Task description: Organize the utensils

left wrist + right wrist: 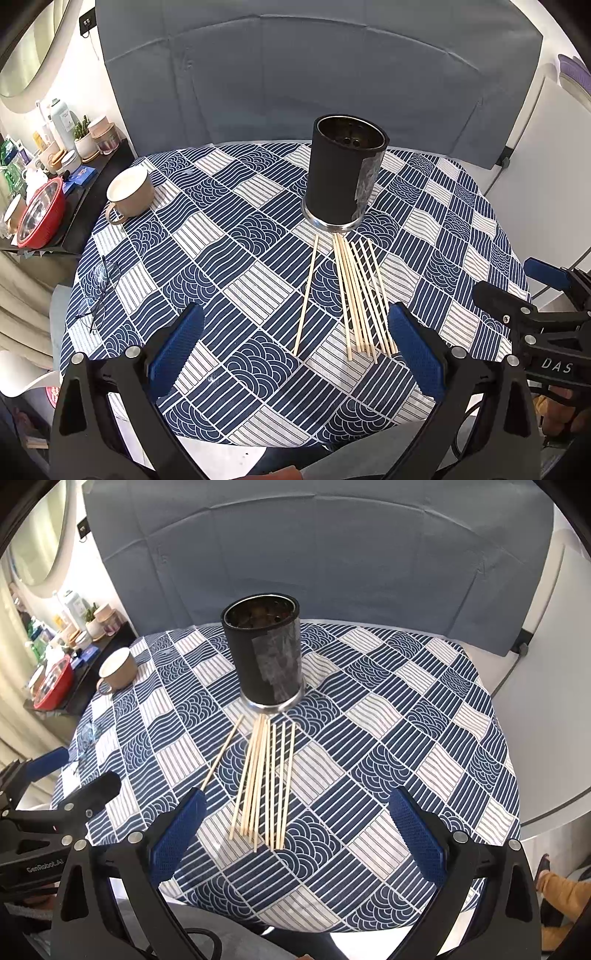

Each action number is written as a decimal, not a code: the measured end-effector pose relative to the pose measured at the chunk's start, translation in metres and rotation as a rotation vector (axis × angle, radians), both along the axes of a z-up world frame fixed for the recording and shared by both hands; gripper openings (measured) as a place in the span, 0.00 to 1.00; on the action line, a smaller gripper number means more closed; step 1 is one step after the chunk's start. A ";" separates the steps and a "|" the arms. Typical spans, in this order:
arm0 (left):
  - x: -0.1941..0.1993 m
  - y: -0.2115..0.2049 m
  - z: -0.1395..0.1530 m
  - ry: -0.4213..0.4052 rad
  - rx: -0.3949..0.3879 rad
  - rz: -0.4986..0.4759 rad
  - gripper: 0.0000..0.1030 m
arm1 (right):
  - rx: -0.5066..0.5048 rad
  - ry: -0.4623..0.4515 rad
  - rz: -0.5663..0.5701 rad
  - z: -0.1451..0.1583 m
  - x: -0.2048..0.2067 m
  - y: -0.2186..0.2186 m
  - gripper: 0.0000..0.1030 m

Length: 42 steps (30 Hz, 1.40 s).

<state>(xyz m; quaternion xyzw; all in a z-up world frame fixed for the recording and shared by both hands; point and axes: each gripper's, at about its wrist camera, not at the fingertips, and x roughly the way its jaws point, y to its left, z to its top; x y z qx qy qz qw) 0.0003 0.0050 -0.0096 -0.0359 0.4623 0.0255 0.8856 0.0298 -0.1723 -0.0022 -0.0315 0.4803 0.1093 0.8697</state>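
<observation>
left tongs point(295, 354) spread wide, holding nothing, low over the near counter point(229, 273) edge. right tongs point(297, 834) likewise spread and bare. bundle of wooden sticks point(360, 299) lies flat on the patterned cloth, fanned out just before the black holder cup point(343, 177), which stands upright mid-counter. one stick point(306, 299) lies apart to the left. beige mug point(129, 192) far left; eyeglasses point(98, 291) near left edge.

the left gripper point(295, 354) hovered with its jaws spread wide, nothing between the blue pads; the right gripper point(297, 836) hung level beside it, jaws equally wide and empty; each showed at the edge of the other's view, the two held side by side, apart, not touching
</observation>
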 end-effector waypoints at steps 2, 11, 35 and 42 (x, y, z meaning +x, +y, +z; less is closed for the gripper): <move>0.001 0.001 0.000 0.004 -0.002 0.006 0.94 | -0.002 0.001 0.001 0.000 0.000 0.000 0.92; 0.003 0.002 -0.003 0.017 -0.006 0.008 0.94 | -0.012 0.012 -0.002 -0.003 0.001 0.001 0.92; 0.017 0.023 -0.037 0.200 -0.041 0.052 0.94 | 0.000 0.124 -0.061 -0.022 0.017 -0.014 0.92; 0.025 0.030 -0.055 0.265 -0.040 0.058 0.94 | -0.003 0.185 -0.070 -0.037 0.024 -0.016 0.92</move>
